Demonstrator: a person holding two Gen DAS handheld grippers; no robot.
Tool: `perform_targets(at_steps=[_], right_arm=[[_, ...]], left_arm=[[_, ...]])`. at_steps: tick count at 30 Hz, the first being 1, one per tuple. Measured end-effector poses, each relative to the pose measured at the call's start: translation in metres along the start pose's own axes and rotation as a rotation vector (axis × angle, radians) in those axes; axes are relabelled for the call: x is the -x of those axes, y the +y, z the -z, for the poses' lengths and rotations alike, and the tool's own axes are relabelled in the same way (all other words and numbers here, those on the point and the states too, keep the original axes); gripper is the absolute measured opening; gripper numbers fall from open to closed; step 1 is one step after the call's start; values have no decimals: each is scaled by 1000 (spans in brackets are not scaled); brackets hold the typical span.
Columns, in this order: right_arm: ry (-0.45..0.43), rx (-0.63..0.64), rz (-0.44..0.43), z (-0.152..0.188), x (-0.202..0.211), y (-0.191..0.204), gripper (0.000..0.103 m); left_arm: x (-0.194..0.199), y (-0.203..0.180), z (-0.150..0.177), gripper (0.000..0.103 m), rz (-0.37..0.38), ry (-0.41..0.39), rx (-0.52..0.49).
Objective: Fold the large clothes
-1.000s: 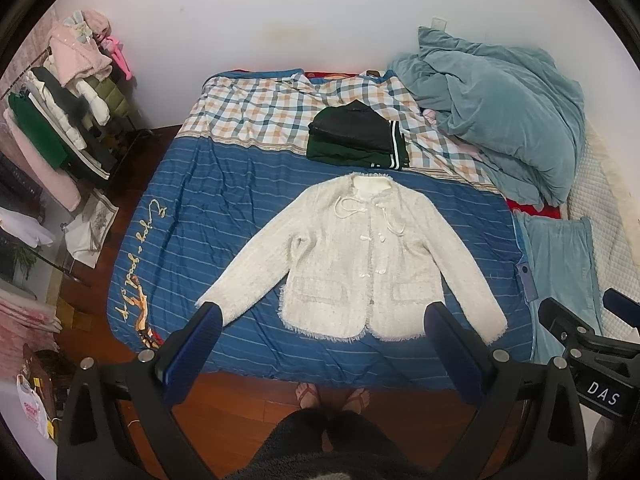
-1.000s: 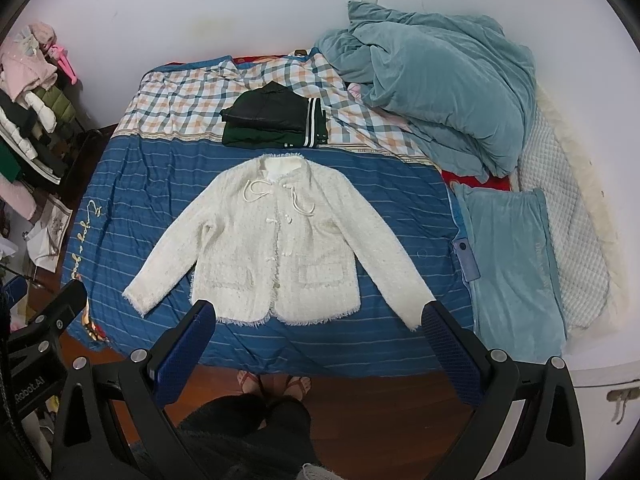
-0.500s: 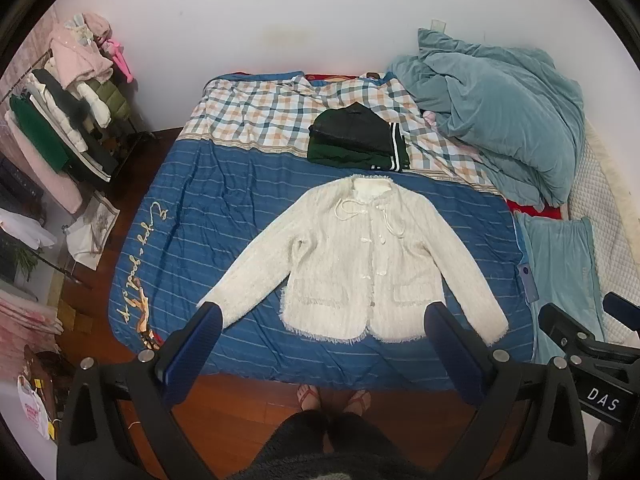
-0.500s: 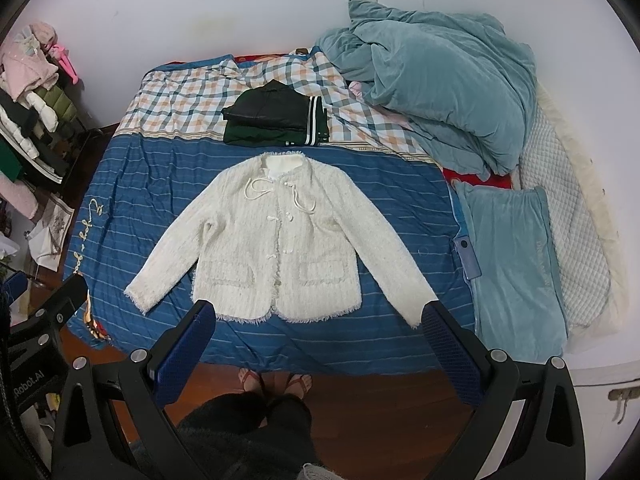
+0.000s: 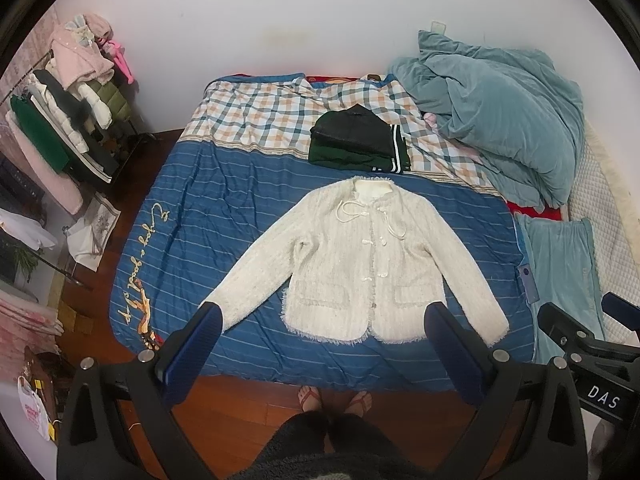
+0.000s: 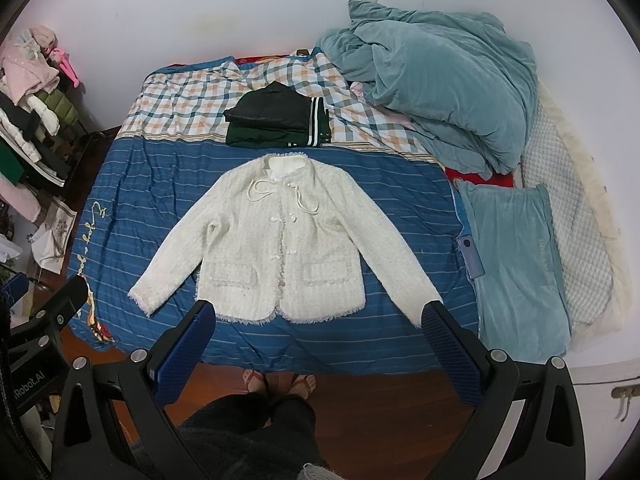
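Two fisheye views look down and forward from high above the foot of a bed (image 5: 192, 208), each framed at the bottom by its own gripper's two blue-padded fingers. Both share the bed, a white jacket (image 5: 360, 264) spread on it and the person's feet (image 6: 280, 382) on the floor. The left view reaches further toward a clothes rack (image 5: 68, 128); the right shows more teal bedding (image 6: 440, 88).

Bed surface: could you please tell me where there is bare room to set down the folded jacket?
The blue striped bedspread lies bare left of the cream tweed jacket, up to the bare plaid sheet. The right side is crowded: rumpled teal duvet, flat teal pillowcase, folded dark clothes above the collar.
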State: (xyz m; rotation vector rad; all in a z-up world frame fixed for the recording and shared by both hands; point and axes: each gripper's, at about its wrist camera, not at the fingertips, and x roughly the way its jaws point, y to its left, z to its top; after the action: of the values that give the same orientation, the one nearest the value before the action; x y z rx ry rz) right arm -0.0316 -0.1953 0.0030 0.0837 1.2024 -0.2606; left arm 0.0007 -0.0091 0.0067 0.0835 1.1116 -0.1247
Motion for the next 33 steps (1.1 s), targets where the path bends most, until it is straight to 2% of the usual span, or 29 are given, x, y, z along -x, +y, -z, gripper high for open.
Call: perform_targets(at_steps=[5, 6, 20, 22, 29, 30, 33], right_arm=[[-1, 1, 0, -1, 0, 2, 103], [-2, 0, 1, -1, 0, 1, 103], [-2, -2, -2, -1, 0, 3, 103], [-1, -4, -2, -1, 0, 4, 103], [2, -20, 0, -6, 1, 15, 103], [3, -25, 1, -7, 1, 17, 103], [9, -47, 1, -10, -4, 16, 103]], left_arm=[[0, -1, -6, 103, -4, 0, 0], [1, 5, 4, 103, 2, -1, -1], [5, 21, -2, 103, 1, -15, -3], [5, 17, 5, 103, 0, -14, -3], [3, 28, -8, 103, 7, -14, -20], [0, 16, -4, 103, 5, -14, -27], [-9, 16, -7, 103, 3, -22, -42]])
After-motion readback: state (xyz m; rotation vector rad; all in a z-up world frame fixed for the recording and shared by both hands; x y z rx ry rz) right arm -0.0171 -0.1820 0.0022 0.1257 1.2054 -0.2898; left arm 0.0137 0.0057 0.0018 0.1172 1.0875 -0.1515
